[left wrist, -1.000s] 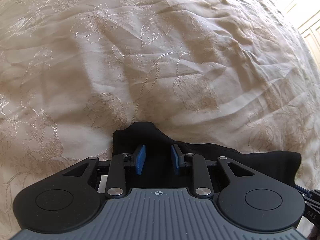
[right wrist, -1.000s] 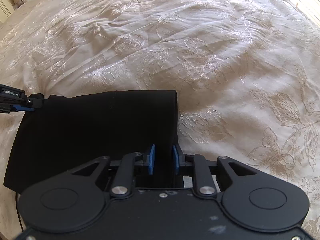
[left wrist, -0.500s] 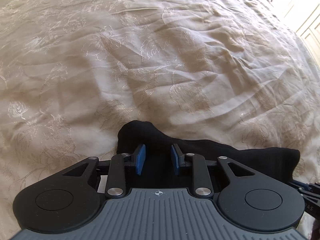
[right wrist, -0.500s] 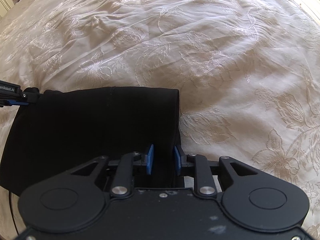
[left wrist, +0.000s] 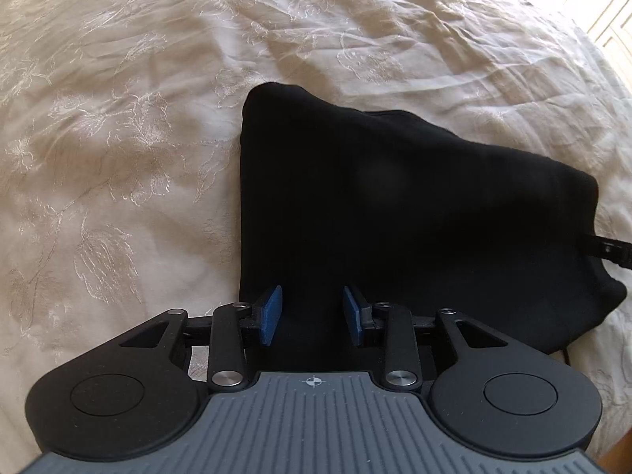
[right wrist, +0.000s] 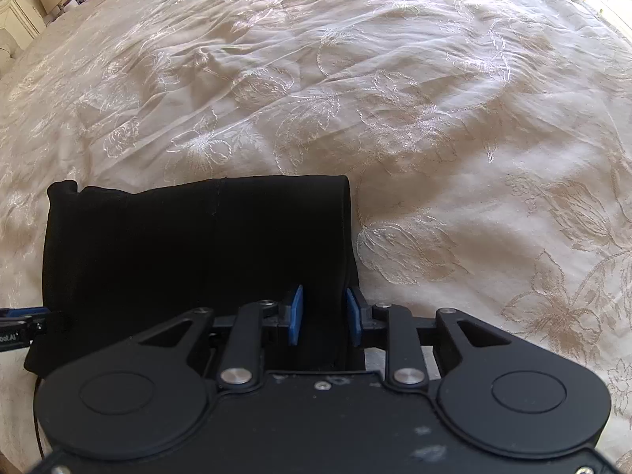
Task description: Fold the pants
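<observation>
The black fabric pants [left wrist: 395, 205] lay folded compactly on the cream embroidered bedspread [left wrist: 118, 118], seemingly near done, both the left gripper [left wrist: 312, 314] and right gripper [right wrist: 324, 314] having just been opening, released.

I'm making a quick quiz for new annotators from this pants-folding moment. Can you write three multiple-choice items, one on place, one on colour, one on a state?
1. Where do the pants lie?
A. on a wooden floor
B. on a cream bedspread
C. in a basket

2. What colour are the pants?
A. black
B. red
C. white

3. How does the left gripper stand?
A. clamped on a hanger
B. out of view
C. open, pads apart over the cloth

Key: 1 B, the pants lie flat on the flower-patterned bedspread. 2 A, the cloth is black in both views. 3 C, the left gripper shows a clear gap between its blue pads, its jaws having just been opening, with cloth below them.
</observation>
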The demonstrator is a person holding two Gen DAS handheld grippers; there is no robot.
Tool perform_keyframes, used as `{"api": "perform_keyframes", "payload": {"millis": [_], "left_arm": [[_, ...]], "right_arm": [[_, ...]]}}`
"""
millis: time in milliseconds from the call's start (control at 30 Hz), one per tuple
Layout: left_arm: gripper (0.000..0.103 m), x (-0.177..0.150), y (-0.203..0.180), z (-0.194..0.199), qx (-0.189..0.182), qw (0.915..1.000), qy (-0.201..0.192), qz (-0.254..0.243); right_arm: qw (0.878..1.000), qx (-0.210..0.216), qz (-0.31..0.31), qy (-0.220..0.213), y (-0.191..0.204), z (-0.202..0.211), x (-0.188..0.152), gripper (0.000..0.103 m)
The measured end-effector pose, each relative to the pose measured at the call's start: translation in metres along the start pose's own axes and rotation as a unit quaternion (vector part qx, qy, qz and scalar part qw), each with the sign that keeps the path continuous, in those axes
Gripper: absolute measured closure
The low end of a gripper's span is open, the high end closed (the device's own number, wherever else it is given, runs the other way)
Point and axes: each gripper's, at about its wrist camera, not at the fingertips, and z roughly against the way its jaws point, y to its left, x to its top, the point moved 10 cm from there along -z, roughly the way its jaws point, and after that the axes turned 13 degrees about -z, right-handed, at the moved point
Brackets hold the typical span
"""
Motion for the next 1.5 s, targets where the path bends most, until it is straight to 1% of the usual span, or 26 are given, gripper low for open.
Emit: {"api": "perform_keyframes", "payload": {"millis": [67, 100, 133, 200, 267, 333, 367, 400, 433, 467, 533, 567, 633, 800, 867, 900, 933, 967, 1000, 1033, 1067, 1133, 1233, 1300, 1400, 1500], "left_arm": [[0.07, 0.006, 0.006, 0.008, 0.006, 0.9996, -0.027, 0.011], [0.07, 0.009, 0.011, 0.011, 0.016, 0.999, -0.039, 0.016], [0.069, 0.012, 0.015, 0.012, 0.024, 0.9985, -0.044, 0.023], [0.069, 0.014, 0.022, 0.006, 0.022, 0.9984, -0.037, 0.036], [0.063, 0.015, 0.026, -0.004, 0.011, 0.9985, -0.028, 0.046], [0.049, 0.015, 0.029, -0.013, 0.002, 0.9983, -0.024, 0.053], [0.043, 0.015, 0.03, -0.018, -0.005, 0.9979, -0.022, 0.06], [0.032, 0.014, 0.03, -0.022, -0.015, 0.9973, -0.021, 0.069], [0.025, 0.014, 0.03, -0.026, -0.026, 0.9962, -0.022, 0.08], [0.021, 0.014, 0.03, -0.03, -0.035, 0.9952, -0.023, 0.088], [0.01, 0.016, 0.029, -0.035, -0.044, 0.9935, -0.024, 0.102], [0.007, 0.018, 0.028, -0.037, -0.046, 0.9929, -0.026, 0.107], [0.003, 0.02, 0.028, -0.041, -0.038, 0.9921, -0.027, 0.116], [0.001, 0.021, 0.029, -0.04, -0.029, 0.9865, -0.037, 0.157], [0.005, 0.021, 0.028, -0.038, -0.035, 0.9853, -0.04, 0.163], [0.016, 0.022, 0.027, -0.037, -0.041, 0.9847, -0.043, 0.163], [0.027, 0.023, 0.025, -0.034, -0.046, 0.9846, -0.046, 0.162], [0.033, 0.024, 0.025, -0.031, -0.041, 0.9854, -0.045, 0.159], [0.044, 0.024, 0.024, -0.029, -0.037, 0.9864, -0.046, 0.153], [0.05, 0.024, 0.022, -0.026, -0.037, 0.9874, -0.049, 0.146], [0.055, 0.024, 0.022, -0.023, -0.033, 0.9883, -0.052, 0.139], [0.071, 0.024, 0.021, -0.017, -0.022, 0.9895, -0.061, 0.129], [0.082, 0.022, 0.022, -0.004, -0.011, 0.9906, -0.076, 0.113], [0.085, 0.023, 0.021, 0.005, 0.005, 0.9928, -0.082, 0.086], [0.086, 0.024, 0.033, 0.018, 0.024, 0.9929, -0.097, 0.065], [0.086, 0.017, 0.067, 0.028, 0.032, 0.9915, -0.099, 0.078]], "right_arm": [[1.0, 0.01, -0.001, -0.01, -0.001, 0.006, 0.001, 0.074], [1.0, 0.019, -0.002, -0.017, -0.002, 0.01, 0.002, 0.071], [0.999, 0.03, -0.004, -0.022, -0.002, 0.013, 0.002, 0.068], [0.998, 0.052, -0.011, -0.024, -0.004, 0.016, 0.002, 0.064], [0.998, 0.058, -0.013, -0.015, -0.009, 0.012, 0.001, 0.06], [0.998, 0.064, -0.018, -0.007, -0.012, 0.007, 0.002, 0.056], [0.998, 0.067, -0.021, -0.003, -0.014, 0.004, 0.003, 0.055], [0.997, 0.071, -0.024, 0.0, -0.015, 0.002, 0.003, 0.053], [0.997, 0.077, -0.026, 0.004, -0.014, -0.001, 0.005, 0.052], [0.996, 0.084, -0.028, 0.01, -0.014, -0.004, 0.005, 0.051], [0.994, 0.101, -0.029, 0.022, -0.012, -0.011, 0.007, 0.049], [0.993, 0.11, -0.031, 0.028, -0.01, -0.013, 0.008, 0.048], [0.99, 0.127, -0.032, 0.041, -0.008, -0.017, 0.009, 0.044], [0.987, 0.149, -0.03, 0.059, -0.004, -0.022, 0.012, 0.041], [0.985, 0.154, -0.04, 0.068, -0.005, -0.023, 0.013, 0.041], [0.984, 0.156, -0.046, 0.072, -0.005, -0.023, 0.014, 0.042], [0.984, 0.157, -0.047, 0.074, -0.005, -0.023, 0.014, 0.045], [0.984, 0.156, -0.047, 0.074, -0.004, -0.023, 0.014, 0.046], [0.984, 0.155, -0.042, 0.073, -0.003, -0.022, 0.013, 0.048], [0.985, 0.154, -0.036, 0.071, -0.002, -0.021, 0.013, 0.055], [0.986, 0.153, -0.03, 0.067, -0.001, -0.019, 0.012, 0.057], [0.986, 0.15, -0.028, 0.06, -0.001, -0.014, 0.012, 0.067], [0.988, 0.144, -0.038, 0.044, 0.0, -0.006, 0.012, 0.076], [0.989, 0.138, -0.037, 0.034, 0.005, -0.001, 0.011, 0.08], [0.991, 0.125, -0.036, 0.02, 0.016, 0.005, 0.01, 0.081], [0.992, 0.121, -0.037, 0.017, 0.039, 0.007, 0.009, 0.081]]}}
